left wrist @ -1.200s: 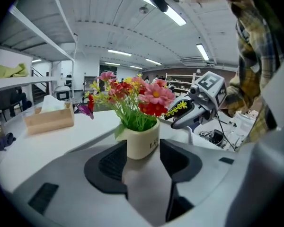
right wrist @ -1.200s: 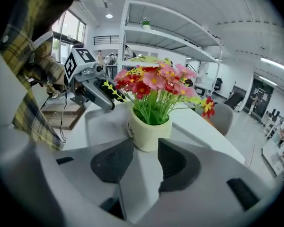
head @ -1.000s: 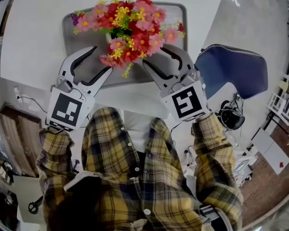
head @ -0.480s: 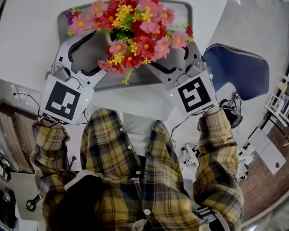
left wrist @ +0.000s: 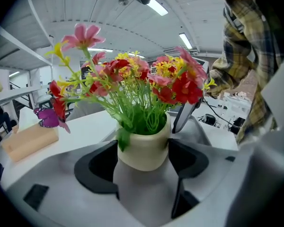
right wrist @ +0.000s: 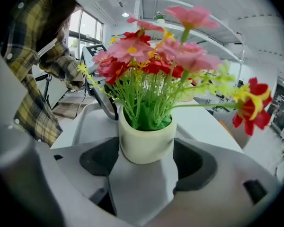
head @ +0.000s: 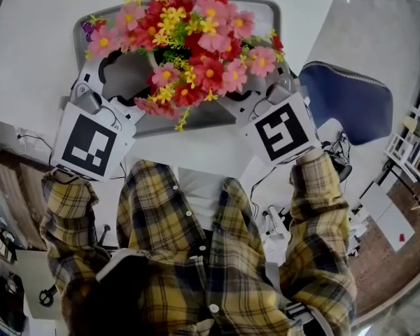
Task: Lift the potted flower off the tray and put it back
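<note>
The potted flower, a cream pot with red, pink and yellow blooms, stands on the grey tray. My left gripper is open, with the pot between its jaws and the dark pads close beside the pot's sides. My right gripper is open too and takes in the same pot from the opposite side. In the head view both grippers, left and right, reach under the blooms, which hide their fingertips. Each gripper view shows a jaw of the other gripper behind the pot.
The tray lies on a white table. A blue chair stands to the right of the table. A tan block sits on the table off to one side. Cables and headphones lie on the floor below the chair.
Both grippers have moved forward along the tray toward the pot and their jaws have spread wider. Their fingertips have slipped under the blooms on either side of the pot.
</note>
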`<state>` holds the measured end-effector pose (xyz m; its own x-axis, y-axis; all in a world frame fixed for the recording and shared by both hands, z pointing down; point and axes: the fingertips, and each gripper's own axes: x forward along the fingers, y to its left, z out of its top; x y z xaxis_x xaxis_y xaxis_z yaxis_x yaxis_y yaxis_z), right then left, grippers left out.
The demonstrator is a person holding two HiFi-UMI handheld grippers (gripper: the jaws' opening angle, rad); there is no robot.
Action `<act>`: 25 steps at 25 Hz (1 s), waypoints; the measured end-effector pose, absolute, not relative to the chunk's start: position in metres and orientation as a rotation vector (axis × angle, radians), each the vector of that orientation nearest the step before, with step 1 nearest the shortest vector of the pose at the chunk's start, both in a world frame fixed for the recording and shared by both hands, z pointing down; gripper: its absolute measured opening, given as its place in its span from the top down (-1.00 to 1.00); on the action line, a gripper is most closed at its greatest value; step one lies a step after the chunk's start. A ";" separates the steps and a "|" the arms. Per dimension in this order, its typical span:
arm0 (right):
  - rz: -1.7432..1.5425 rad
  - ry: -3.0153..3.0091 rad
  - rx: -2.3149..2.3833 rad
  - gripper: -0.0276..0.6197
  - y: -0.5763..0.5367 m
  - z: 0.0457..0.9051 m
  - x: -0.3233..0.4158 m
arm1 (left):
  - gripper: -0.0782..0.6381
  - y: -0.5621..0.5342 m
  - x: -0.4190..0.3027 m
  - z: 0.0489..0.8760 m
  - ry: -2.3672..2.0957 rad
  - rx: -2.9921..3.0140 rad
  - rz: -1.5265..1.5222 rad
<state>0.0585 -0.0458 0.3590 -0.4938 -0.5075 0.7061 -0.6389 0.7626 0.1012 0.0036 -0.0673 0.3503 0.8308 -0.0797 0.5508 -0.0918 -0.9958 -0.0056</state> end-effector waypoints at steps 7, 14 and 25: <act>0.221 -2.217 0.865 -0.13 -0.050 0.359 0.055 | -0.12 -0.067 0.005 0.350 -0.166 2.977 0.867; 0.218 -2.200 0.882 -0.13 -0.049 0.360 0.056 | -0.12 -0.066 0.004 0.352 -0.185 2.959 0.859; 0.217 -2.177 0.928 -0.13 -0.048 0.357 0.058 | -0.11 -0.066 0.005 0.343 -0.221 2.954 0.821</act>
<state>0.0576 -0.0478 0.3571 -0.4590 -0.5529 0.6954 -0.6791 0.7230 0.1266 0.0050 -0.0664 0.3432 0.8472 -0.1200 0.5176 -0.1561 -0.9874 0.0267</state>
